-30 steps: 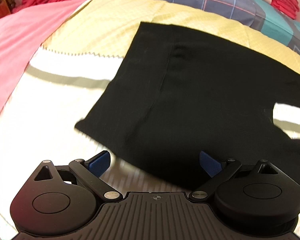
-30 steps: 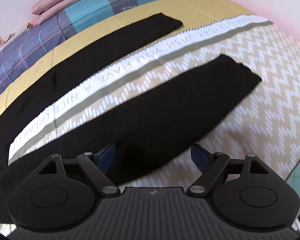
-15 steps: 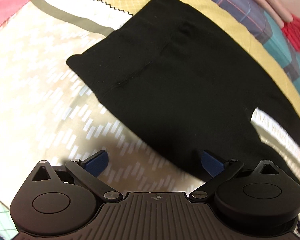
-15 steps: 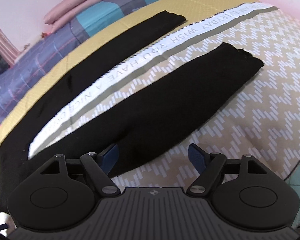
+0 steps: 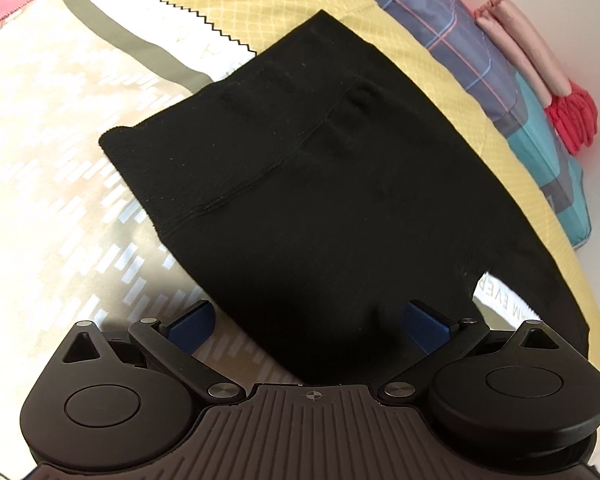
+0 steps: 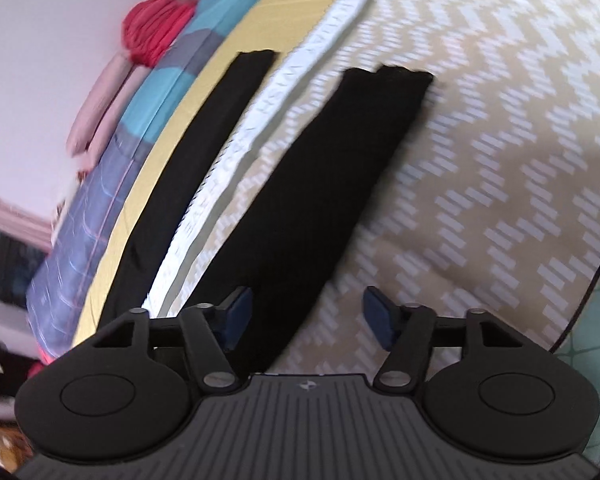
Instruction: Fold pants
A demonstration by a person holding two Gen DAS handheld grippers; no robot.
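Black pants (image 5: 312,184) lie flat on a yellow and beige patterned bedspread (image 5: 52,184). The left wrist view shows the waistband end, its edge at the upper left. My left gripper (image 5: 306,322) is open, low over the near side edge of the pants, with the fabric between the blue pads. The right wrist view shows the two legs (image 6: 320,192) stretched away from me, spread apart, cuffs at the far end. My right gripper (image 6: 306,320) is open over the near leg's right edge, holding nothing.
A plaid and teal quilt (image 5: 532,92) with pink and red folded cloth (image 5: 572,116) lies along the bed's far side by the wall; it also shows in the right wrist view (image 6: 148,120). The bed's edge (image 6: 588,288) drops off at the right.
Both grippers have moved and turned. The left one has come closer over the waist end. The right one has swung so the legs now run away from it. Both stay open.
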